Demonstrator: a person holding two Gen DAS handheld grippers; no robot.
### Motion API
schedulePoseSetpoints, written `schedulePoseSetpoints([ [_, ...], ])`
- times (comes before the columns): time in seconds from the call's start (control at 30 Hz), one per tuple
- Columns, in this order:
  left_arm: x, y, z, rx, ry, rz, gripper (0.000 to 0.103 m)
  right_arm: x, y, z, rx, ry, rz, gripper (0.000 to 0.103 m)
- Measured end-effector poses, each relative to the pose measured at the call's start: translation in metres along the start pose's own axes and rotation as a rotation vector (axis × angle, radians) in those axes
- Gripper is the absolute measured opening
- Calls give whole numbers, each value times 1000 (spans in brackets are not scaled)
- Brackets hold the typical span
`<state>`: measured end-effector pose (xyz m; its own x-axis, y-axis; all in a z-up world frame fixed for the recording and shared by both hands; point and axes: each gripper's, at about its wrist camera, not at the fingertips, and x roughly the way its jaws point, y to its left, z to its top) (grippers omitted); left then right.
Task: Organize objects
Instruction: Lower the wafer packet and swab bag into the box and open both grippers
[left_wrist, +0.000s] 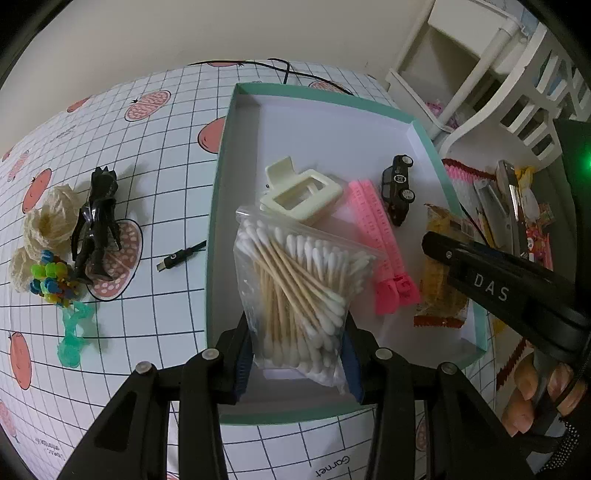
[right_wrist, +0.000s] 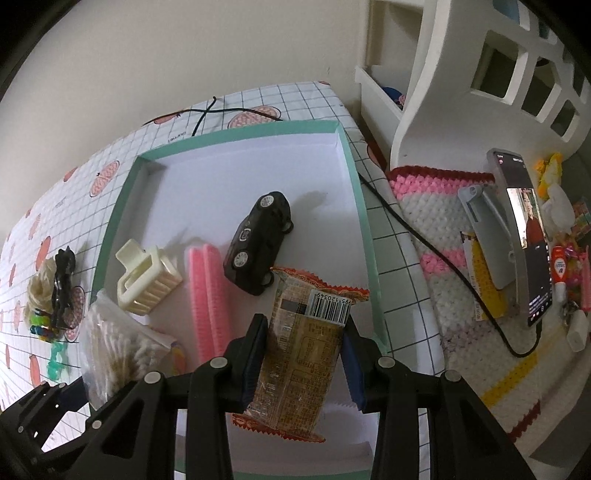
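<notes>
both pairs of fingers are clamped on something. the left gripper (left_wrist: 295, 354) pinches the lower end of a clear zip bag of cotton swabs (left_wrist: 301, 291) between its blue-padded fingers (left_wrist: 242, 363), holding it over the near end of a shallow white tray with a teal rim (left_wrist: 218, 206). the right gripper (right_wrist: 301, 354) grasps a brown and orange snack packet (right_wrist: 306, 354) by its sides, barcode end pointing away, over the near right part of the same tray.

inside the tray lie a cream hair claw clip (left_wrist: 301, 194), a pink ribbed item (left_wrist: 380, 240) beside it, and a black toy car (left_wrist: 399, 194) tipped on its side nearer the right wall.

the tray sits on a white grid-patterned tablecloth printed with red fruit (left_wrist: 147, 155). left of the tray, on the cloth, are a black toy figure (left_wrist: 98, 225), cream crocheted pieces (left_wrist: 46, 225), a cluster of small bright plastic pieces (left_wrist: 51, 277), a green rubbery item (left_wrist: 74, 332) and a loose black cable plug (left_wrist: 177, 256).

right of the tray, a phone (right_wrist: 524, 236) leans in a grey stand on a pink and white crocheted mat (right_wrist: 443, 221).
</notes>
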<state>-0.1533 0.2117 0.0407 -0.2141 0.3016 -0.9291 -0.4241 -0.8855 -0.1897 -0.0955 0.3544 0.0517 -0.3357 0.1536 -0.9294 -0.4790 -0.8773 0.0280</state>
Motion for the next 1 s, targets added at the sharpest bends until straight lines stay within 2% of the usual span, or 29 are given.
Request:
schedulePoseSetpoints([
  [0.63,-6,-4,1,22,-7,-15,50,-5,1,0,-2,-15,4,43],
  [1.0,-19,0,5,-8,-68,-16,50,-10,4,2,-6,-33,25,43],
])
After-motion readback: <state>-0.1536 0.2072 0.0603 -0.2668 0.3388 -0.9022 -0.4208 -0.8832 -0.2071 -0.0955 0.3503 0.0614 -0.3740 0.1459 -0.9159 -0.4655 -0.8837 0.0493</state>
